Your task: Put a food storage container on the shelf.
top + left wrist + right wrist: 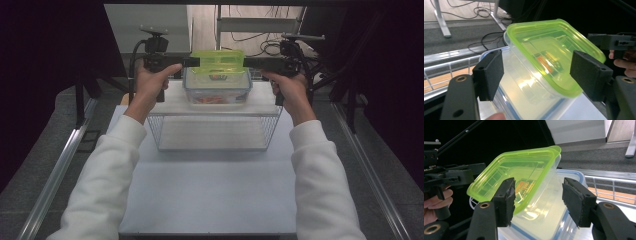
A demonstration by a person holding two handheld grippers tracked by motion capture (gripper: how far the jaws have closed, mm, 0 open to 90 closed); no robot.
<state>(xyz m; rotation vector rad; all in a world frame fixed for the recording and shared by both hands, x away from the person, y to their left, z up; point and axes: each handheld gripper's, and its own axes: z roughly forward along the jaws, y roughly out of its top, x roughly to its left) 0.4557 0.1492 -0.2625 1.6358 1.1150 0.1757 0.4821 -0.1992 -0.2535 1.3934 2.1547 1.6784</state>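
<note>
The left gripper [192, 62] is seen with its jaws spread: in the left gripper view its pads [489, 74] stand on either side of the green-lidded container [549, 57], with clear gaps, and nothing is pinched. The right gripper [248, 62] is likewise spread, its pads [505, 201] flanking the same container without pressing on it. The green-lidded container is set on top of a clear box with a blue rim [217, 92], tilted against it. Each gripper is levelled at the green-lidded container from its own side, close to its ends. The blue-rimmed box rests on a white shelf [170, 102] over a wire basket [212, 132], nearer the person than the stacked containers, all on a white table [210, 195].
</note>
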